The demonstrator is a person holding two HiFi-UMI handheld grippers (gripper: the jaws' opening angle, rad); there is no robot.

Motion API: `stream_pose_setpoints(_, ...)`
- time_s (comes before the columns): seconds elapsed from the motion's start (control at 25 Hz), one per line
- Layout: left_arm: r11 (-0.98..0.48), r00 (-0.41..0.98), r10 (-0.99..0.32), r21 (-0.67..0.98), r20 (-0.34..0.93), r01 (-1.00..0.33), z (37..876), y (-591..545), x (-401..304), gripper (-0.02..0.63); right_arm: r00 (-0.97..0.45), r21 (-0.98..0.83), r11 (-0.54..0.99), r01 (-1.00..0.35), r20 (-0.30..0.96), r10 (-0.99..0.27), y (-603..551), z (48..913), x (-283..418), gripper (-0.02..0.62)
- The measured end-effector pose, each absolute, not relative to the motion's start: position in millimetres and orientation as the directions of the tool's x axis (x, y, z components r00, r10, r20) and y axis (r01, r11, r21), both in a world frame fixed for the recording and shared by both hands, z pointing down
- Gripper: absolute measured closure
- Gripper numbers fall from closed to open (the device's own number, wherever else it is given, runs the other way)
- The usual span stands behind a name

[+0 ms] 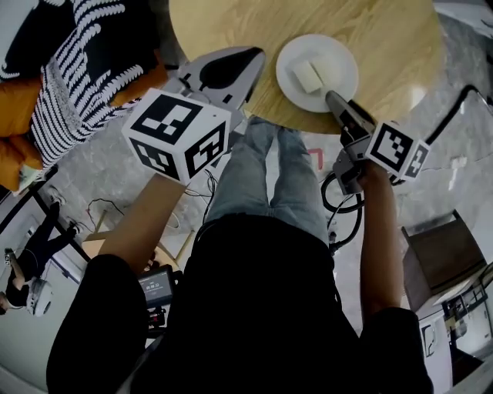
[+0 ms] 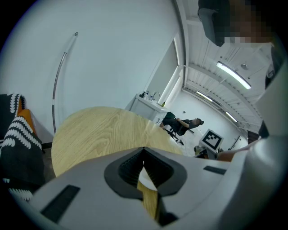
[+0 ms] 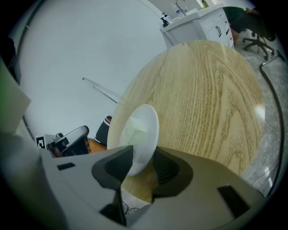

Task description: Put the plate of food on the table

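A white plate (image 1: 333, 63) with a pale block of food (image 1: 306, 76) lies on the round wooden table (image 1: 308, 19), close to its near edge. My right gripper (image 1: 333, 98) is at the plate's near rim. In the right gripper view the plate (image 3: 143, 128) has its rim between the jaws of the right gripper (image 3: 139, 157), which stand apart and do not pinch it. My left gripper (image 1: 250, 58) hovers at the table's near-left edge with its tips together and nothing in them. In the left gripper view the left gripper (image 2: 144, 150) points across the table (image 2: 99, 130).
A black-and-white striped cushion on orange fabric (image 1: 85, 69) lies to the left. Cables (image 1: 339, 208) trail over the marble floor by the person's jeans (image 1: 269, 177). A brown box (image 1: 443, 254) stands at the right. A white cabinet (image 3: 198, 22) is beyond the table.
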State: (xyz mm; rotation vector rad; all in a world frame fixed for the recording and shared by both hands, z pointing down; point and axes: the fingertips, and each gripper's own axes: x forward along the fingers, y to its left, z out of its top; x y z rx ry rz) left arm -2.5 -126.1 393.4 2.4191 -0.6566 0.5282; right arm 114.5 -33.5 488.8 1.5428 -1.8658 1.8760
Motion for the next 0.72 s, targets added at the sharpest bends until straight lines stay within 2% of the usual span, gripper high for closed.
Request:
stream_pose_setpoints(0.28, -0.727, 0.804, -0.328, 0.411, 0.496, -0.550, 390.4, -126.0, -1.4, 0.598, -0.524, -0.659, -0.132, -0.741, 0.689, -0.500, -30.1, 488.5, 108.2, 0.417)
stream_pose_setpoints(0.52, -0.734, 0.808, -0.326, 0.407, 0.491, -0.544, 384.7, -126.4, 2.8, 0.598, -0.545, -0.639, -0.065, -0.766, 0.700, -0.462, -28.0, 490.6, 106.6, 0.417)
stream_pose_setpoints(0.72, -0.735, 0.808, -0.332, 0.404, 0.486, -0.545, 382.1, -126.2, 5.8, 0.598, -0.559, -0.592, 0.036, -0.805, 0.737, -0.381, -21.7, 497.3, 104.8, 0.417)
